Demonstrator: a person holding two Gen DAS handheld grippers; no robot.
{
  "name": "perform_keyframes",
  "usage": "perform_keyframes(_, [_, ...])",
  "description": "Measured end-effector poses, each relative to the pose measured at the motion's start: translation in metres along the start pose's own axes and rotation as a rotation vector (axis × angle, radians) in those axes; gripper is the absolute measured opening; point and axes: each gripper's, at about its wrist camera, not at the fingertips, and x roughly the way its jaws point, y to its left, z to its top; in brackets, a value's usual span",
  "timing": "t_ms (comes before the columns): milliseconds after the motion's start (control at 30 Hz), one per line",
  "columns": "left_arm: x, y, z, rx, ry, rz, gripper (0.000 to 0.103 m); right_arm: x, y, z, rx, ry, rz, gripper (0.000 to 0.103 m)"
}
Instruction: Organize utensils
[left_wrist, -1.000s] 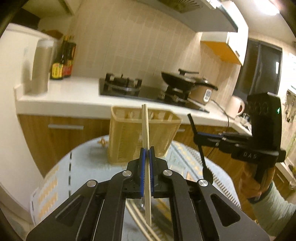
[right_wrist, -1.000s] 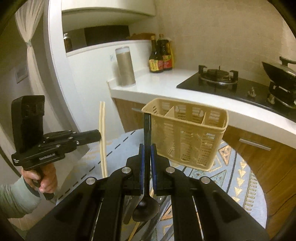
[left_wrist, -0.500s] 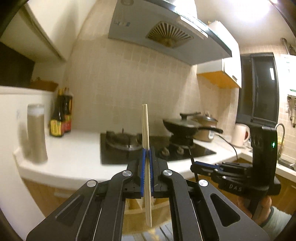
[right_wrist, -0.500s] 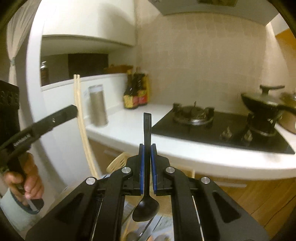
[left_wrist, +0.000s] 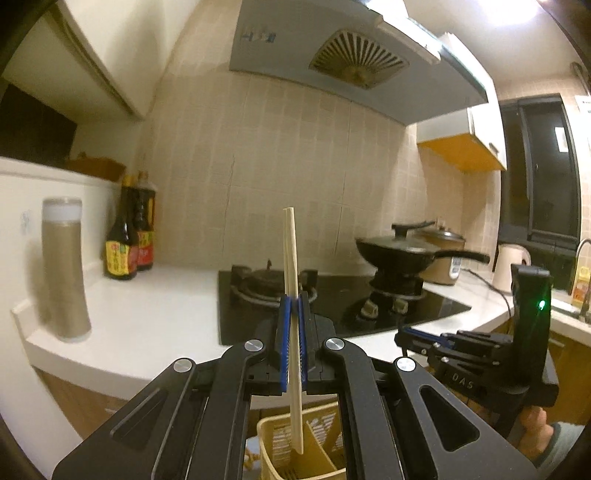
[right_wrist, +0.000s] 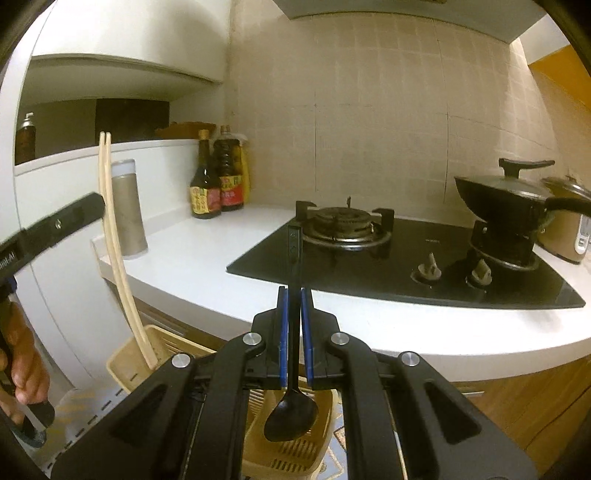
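My left gripper (left_wrist: 293, 300) is shut on a pair of pale wooden chopsticks (left_wrist: 291, 258), held upright. Their lower ends hang at the mouth of the beige slotted utensil basket (left_wrist: 275, 439), close under the gripper. In the right wrist view the chopsticks (right_wrist: 110, 229) dip into the basket's left end (right_wrist: 123, 363). My right gripper (right_wrist: 294, 292) is shut on a black spoon (right_wrist: 291, 417), handle up, with its bowl hanging just above the basket's right part. The right gripper (left_wrist: 402, 335) shows at the right of the left wrist view, and the left gripper (right_wrist: 94, 205) at the left of the right wrist view.
Behind the basket runs a white counter (right_wrist: 207, 254) with a black gas hob (right_wrist: 369, 254), a lidded wok (right_wrist: 517, 199), two sauce bottles (right_wrist: 216, 181) and a tall grey canister (right_wrist: 127, 210). A person's hand (right_wrist: 22, 373) grips the left handle. A range hood (left_wrist: 332, 51) hangs overhead.
Both grippers have moved toward the counter, over the basket, which has dropped to the bottom of both views. The chopsticks and spoon stay clamped, and their lower ends now hang over the basket.
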Motion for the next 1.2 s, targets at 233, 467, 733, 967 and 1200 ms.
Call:
perform_keyframes(233, [0.013,0.002,-0.032,0.006,0.065,-0.003,0.003,0.007,-0.002,-0.019,0.008,0.005,-0.005,0.005])
perform_keyframes(467, [-0.002,0.009,-0.039,-0.028,0.105,-0.025,0.042,-0.007,-0.015,-0.033,0.084,0.069,0.072,0.009])
perform_keyframes(733, [-0.045,0.015,-0.035,-0.079,0.167,-0.085,0.049,-0.054,-0.027,-0.050,0.162,0.116,0.140,0.051])
perform_keyframes(967, [-0.074,0.009,-0.041,-0.106,0.322,-0.098,0.053,-0.100,-0.024,-0.056,0.209,0.143,0.139,0.056])
perform_keyframes(1200, [-0.075,0.000,-0.086,-0.106,0.576,-0.068,0.053,-0.121,-0.009,-0.065,0.215,0.259,0.160,0.056])
